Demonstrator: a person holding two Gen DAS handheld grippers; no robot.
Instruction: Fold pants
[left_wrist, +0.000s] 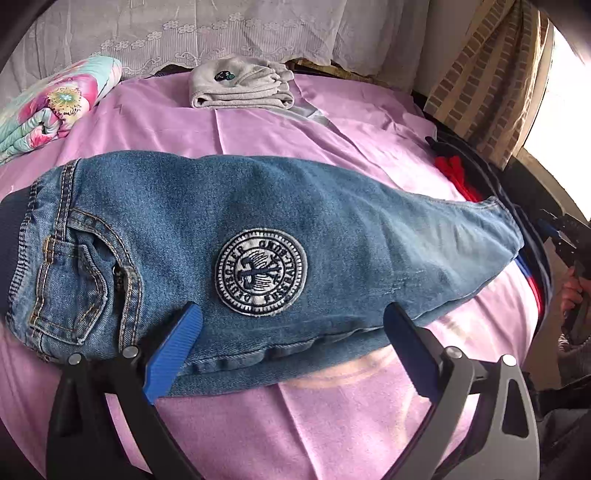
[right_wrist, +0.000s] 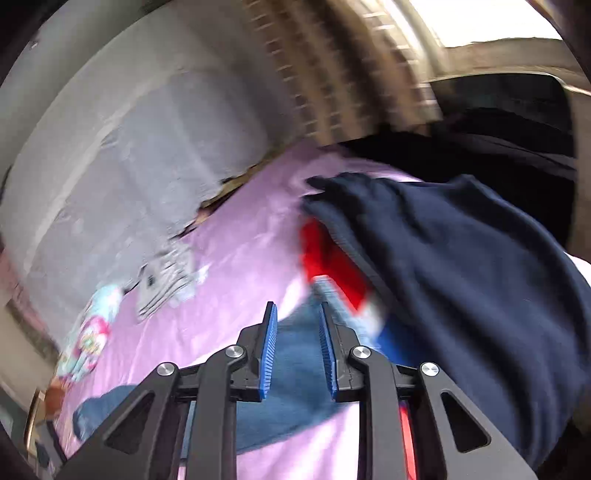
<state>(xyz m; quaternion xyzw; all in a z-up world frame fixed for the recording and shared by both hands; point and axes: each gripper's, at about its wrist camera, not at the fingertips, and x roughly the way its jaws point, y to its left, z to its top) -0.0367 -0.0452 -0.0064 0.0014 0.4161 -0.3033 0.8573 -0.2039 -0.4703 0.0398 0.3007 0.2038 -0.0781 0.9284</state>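
Observation:
The blue jeans (left_wrist: 229, 236) lie folded lengthwise across the pink bedsheet (left_wrist: 332, 424), waistband and pocket on the left, leg hems on the right, a round embroidered patch (left_wrist: 261, 271) facing up. My left gripper (left_wrist: 292, 309) is open wide, its blue-padded fingers (left_wrist: 177, 350) straddling the near edge of the jeans with nothing gripped. My right gripper (right_wrist: 297, 306) is open with a narrower gap above the hem end of the jeans (right_wrist: 295, 369); that view is motion-blurred. In the left wrist view the right gripper (left_wrist: 569, 236) shows at the right edge, held by a hand (left_wrist: 570, 295).
A folded grey garment (left_wrist: 240, 86) sits at the far side of the bed and a floral quilt (left_wrist: 55, 107) at the far left. A navy garment (right_wrist: 461, 277) and red clothing (right_wrist: 332, 258) are piled by the hem end. A brick-pattern curtain (left_wrist: 491, 81) hangs at the right.

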